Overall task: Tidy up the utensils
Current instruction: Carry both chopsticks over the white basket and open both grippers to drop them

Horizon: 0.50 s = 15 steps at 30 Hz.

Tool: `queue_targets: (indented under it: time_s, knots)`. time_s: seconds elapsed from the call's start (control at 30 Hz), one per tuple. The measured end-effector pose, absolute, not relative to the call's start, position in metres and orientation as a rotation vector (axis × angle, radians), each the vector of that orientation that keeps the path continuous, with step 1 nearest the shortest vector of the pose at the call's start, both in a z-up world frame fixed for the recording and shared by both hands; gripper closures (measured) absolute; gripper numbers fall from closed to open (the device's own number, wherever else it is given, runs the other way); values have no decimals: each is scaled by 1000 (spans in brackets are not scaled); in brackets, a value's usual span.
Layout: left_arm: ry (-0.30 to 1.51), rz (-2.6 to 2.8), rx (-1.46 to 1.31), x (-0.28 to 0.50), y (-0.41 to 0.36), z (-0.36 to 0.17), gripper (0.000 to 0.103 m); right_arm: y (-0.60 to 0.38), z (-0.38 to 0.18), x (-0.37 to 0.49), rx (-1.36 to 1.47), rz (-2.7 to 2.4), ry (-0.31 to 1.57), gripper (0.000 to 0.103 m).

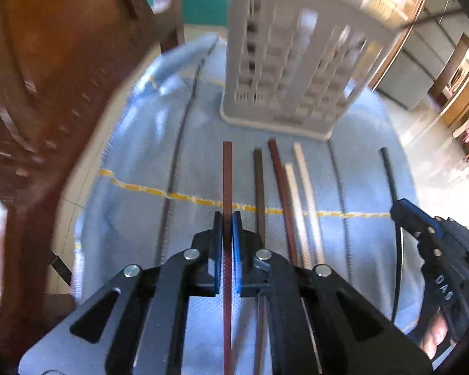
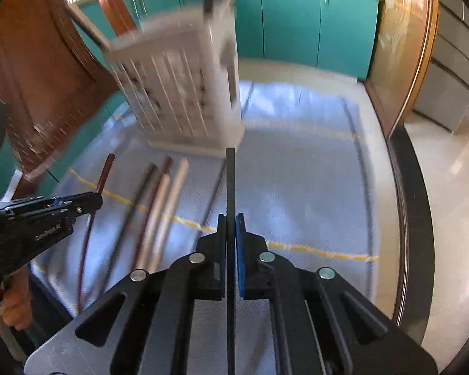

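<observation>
My left gripper (image 1: 227, 218) is shut on a reddish-brown chopstick (image 1: 227, 175) that runs forward between its pads. My right gripper (image 2: 231, 220) is shut on a black chopstick (image 2: 230, 181); that gripper (image 1: 401, 211) also shows at the right of the left wrist view with the black chopstick (image 1: 389, 172). Several more chopsticks lie side by side on the blue cloth (image 1: 134, 212): a dark brown one (image 1: 259, 187), a maroon one (image 1: 279, 175) and two pale ones (image 1: 305, 175). A white slotted utensil holder (image 1: 290, 72) stands upright just beyond them, also seen as the holder (image 2: 184, 93) in the right wrist view.
A brown wooden chair (image 1: 47, 93) stands close on the left. Teal cabinets (image 2: 297, 22) line the back wall. The table's dark rim (image 2: 412, 206) curves along the right, with pale floor (image 2: 453, 187) beyond. A hand (image 2: 12, 306) holds the left gripper's handle.
</observation>
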<state>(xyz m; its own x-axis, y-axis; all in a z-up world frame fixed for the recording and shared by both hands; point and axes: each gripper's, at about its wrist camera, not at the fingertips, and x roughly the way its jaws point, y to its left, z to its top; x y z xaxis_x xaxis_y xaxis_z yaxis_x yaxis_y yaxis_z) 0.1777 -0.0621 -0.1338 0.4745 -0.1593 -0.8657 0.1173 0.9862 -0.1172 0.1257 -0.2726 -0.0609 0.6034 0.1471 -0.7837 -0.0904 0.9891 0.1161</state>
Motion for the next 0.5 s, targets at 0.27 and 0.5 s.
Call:
queue_targets:
  time_s: [0.27,0.5]
  knots:
    - [888,-226,-104,143,-45,-54,96,-283,19,91,107,196,735,97]
    - [720,-276,-98,122,-38,18,96,-288,79,82,143,230,586,97]
